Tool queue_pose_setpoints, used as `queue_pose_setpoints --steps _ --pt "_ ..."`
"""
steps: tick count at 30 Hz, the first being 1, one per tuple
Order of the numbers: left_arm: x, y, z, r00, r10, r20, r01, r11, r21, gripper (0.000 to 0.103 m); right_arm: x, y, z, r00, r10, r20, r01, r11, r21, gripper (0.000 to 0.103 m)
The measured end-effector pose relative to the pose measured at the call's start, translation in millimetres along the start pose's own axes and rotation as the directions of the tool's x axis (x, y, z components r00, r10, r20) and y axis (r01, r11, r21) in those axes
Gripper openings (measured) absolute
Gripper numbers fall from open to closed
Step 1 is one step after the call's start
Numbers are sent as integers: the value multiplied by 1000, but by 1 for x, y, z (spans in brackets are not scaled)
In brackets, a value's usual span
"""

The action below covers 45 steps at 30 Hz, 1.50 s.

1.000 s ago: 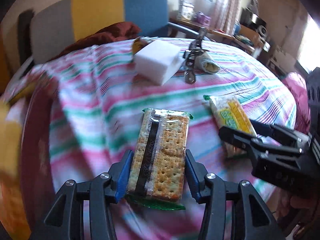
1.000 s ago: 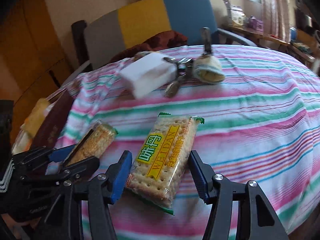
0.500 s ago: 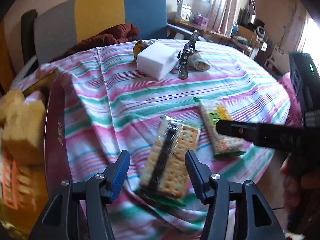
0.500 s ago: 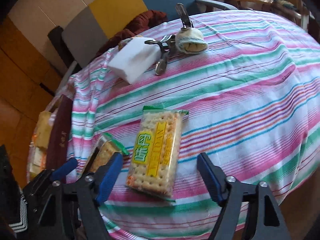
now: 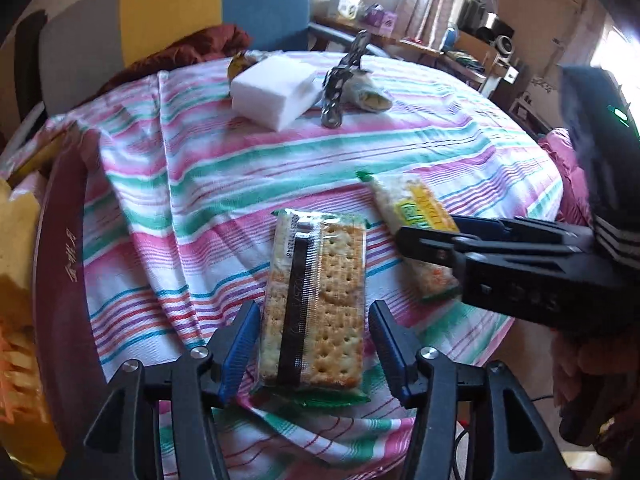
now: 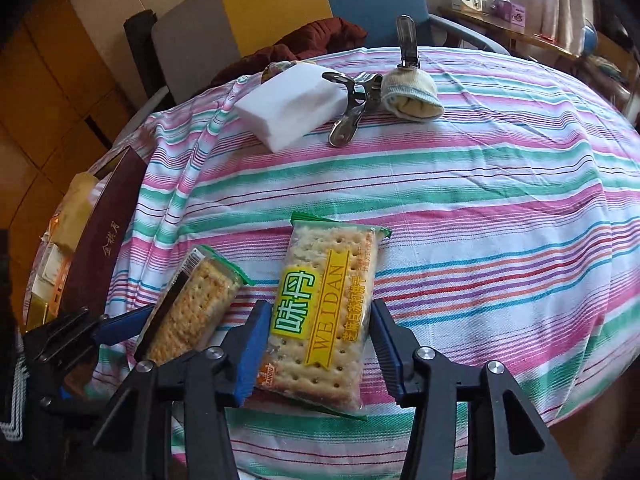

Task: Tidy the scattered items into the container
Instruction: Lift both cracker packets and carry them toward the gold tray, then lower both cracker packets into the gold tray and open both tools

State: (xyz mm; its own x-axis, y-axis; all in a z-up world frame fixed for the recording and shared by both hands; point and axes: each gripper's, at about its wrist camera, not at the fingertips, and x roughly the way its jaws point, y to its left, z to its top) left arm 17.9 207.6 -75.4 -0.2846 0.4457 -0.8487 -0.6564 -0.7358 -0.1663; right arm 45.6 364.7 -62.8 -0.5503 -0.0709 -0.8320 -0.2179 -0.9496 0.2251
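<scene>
1. My left gripper (image 5: 314,350) has its jaws wide open, one on each side of a cracker pack (image 5: 316,304) lying seam side up; neither blue pad touches the wrapper.
2. My right gripper (image 6: 318,354) is spread just as wide around the second cracker pack (image 6: 326,308), label side up with a yellow band. The left pad sits right against its edge; I cannot tell if it touches. Nothing is gripped.
3. That makes two cracker packs, lying close side by side near the front edge of the table (image 6: 500,208), which wears a striped cloth.
4. Well apart, at the far side of the table, I count one white foam block (image 6: 292,106), one cluster of metal clips (image 6: 352,100) touching it, and one rolled sock (image 6: 410,94) just beside the clips. Something yellowish peeks out behind the block; I cannot tell what it is.
5. At the table's left edge stands one dark red box (image 6: 100,248), its wall facing me, with yellow and orange things inside.
6. Behind the table is one chair (image 6: 260,8) in grey, yellow and blue, with a dark red cloth (image 6: 316,38) on its seat.
</scene>
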Motion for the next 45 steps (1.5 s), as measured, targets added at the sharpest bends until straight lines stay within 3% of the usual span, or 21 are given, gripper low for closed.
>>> queue_pose_setpoints --steps 2,6,18,27,34,37,41,45 --pt "0 1 2 1000 24 21 -24 1000 -2 50 1 1 0 1000 -7 0 7 1000 0 51" --pt "-1 5 0 999 26 28 -26 1000 -17 48 0 7 0 1000 -31 2 31 999 -6 50" --pt "-34 9 -7 996 30 88 -27 999 -33 48 -21 32 -4 989 149 -10 -148 987 67 49" --pt "-90 50 -21 983 95 160 -71 987 -147 48 -42 93 7 961 276 2 -276 961 -10 49" --pt "-135 108 -43 961 184 205 -120 949 -292 48 -43 166 16 927 375 -28 -375 918 -131 49" --pt "-142 137 -54 955 221 196 -140 924 -357 48 -39 196 15 921 385 -56 -388 901 -193 49" --pt "-134 161 -63 961 233 148 -158 905 -396 48 -20 226 10 921 370 -119 -388 890 -239 49" --pt "-120 170 -65 971 220 99 -165 904 -394 49 -2 245 6 925 339 -171 -374 893 -250 49"
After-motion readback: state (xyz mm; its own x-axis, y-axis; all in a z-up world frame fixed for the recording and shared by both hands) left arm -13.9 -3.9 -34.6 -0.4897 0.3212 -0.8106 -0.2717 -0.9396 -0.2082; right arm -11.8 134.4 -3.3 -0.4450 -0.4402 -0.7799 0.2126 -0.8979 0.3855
